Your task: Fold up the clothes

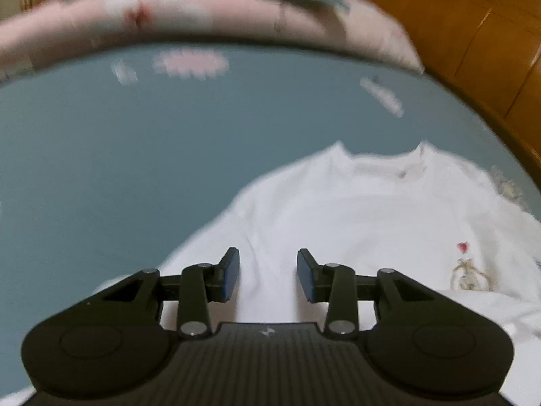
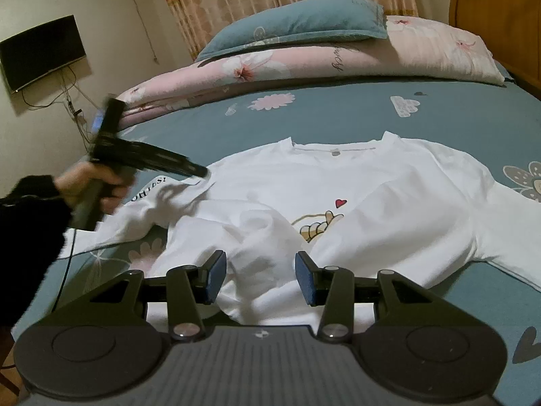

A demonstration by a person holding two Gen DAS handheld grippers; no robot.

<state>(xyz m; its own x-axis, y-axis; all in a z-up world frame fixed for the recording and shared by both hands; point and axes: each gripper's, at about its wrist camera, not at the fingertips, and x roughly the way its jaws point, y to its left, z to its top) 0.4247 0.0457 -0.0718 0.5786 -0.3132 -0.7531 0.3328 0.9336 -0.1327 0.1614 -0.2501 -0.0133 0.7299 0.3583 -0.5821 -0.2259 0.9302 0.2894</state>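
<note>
A white T-shirt (image 2: 389,196) lies front up on the teal bed sheet (image 2: 338,115), collar toward the pillows. A hand-and-red-heart print shows on its chest, and its lower left part is rumpled and bunched. My right gripper (image 2: 260,256) hovers open over that bunched hem, its pads not pressing on the cloth. In the right wrist view my left gripper (image 2: 203,171), blurred, is held by a hand in a black sleeve (image 2: 30,223) over the shirt's left sleeve. In its own view the left gripper (image 1: 267,253) stands open above the T-shirt (image 1: 338,203), with nothing between its fingers.
A rolled pink floral quilt (image 2: 304,64) and a teal pillow (image 2: 297,23) lie across the head of the bed. Wooden furniture (image 2: 497,17) stands at the right. A dark screen (image 2: 40,50) hangs on the left wall, with cables below it. Bare sheet lies between shirt and quilt.
</note>
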